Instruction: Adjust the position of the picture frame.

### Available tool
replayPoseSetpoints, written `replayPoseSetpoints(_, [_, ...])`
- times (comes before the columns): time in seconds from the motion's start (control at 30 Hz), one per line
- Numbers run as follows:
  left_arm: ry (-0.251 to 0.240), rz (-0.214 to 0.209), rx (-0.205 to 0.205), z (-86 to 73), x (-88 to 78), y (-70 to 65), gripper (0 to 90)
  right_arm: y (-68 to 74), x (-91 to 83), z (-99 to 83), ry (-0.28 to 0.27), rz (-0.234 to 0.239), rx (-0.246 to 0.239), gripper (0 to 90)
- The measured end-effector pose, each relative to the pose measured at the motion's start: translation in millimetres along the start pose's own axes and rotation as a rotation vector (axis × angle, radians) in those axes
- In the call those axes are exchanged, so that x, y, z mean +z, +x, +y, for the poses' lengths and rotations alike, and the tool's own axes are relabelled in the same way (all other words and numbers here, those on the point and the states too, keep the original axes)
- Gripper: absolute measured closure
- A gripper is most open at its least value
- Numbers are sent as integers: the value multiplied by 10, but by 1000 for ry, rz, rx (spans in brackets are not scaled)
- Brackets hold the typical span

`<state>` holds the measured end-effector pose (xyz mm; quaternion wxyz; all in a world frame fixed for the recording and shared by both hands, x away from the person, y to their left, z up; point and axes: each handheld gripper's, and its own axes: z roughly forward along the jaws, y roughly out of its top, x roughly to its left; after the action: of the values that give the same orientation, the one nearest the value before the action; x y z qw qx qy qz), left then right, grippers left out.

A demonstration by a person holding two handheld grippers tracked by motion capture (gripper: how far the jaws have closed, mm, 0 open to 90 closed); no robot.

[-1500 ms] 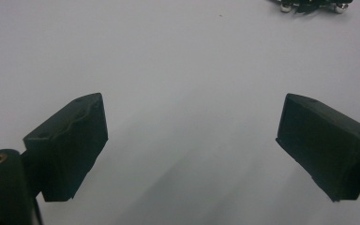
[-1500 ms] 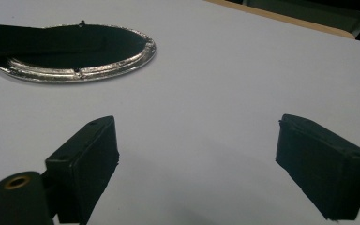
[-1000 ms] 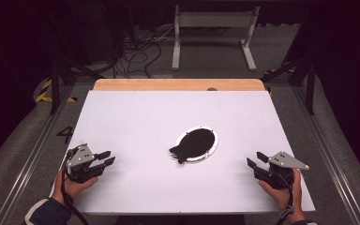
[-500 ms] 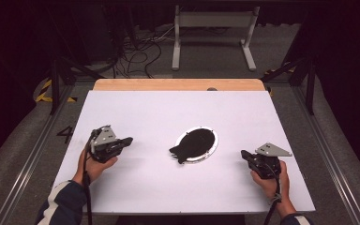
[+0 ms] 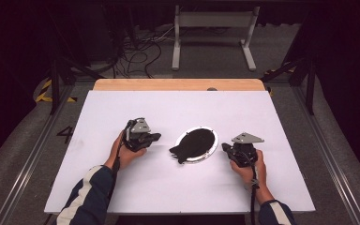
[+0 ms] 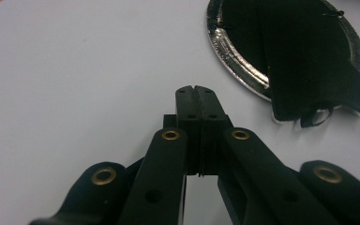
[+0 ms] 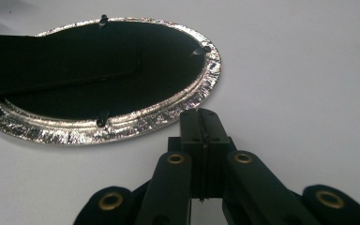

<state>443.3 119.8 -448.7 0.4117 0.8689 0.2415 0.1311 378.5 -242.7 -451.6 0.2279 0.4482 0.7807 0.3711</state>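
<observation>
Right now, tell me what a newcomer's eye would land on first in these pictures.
First, the shiny silver plate at the middle of the white table, with a black cloth lying in it and spilling over its near-left rim. Next, the two black tools flanking it: the left gripper and the right gripper, both shut and empty, pointing at the plate.

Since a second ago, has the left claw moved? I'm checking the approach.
Yes. The left claw has moved up the white table and rightward, toward the foil plate. Its jaws are shut.
</observation>
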Motion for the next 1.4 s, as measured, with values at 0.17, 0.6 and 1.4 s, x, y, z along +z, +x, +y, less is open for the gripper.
replayPoseSetpoints(0.17, [50, -2, 9, 64, 162, -131, 900, -9, 112, 55, 29, -34, -4, 900])
replayPoseSetpoints(0.6, [86, -83, 30, 81, 275, -283, 900, -30, 291, 140, 43, -26, 17, 900])
replayPoseSetpoints(1.4, [127, -164, 122, -11, 122, -532, 900, 87, 332, 173, 54, 68, -1, 900])
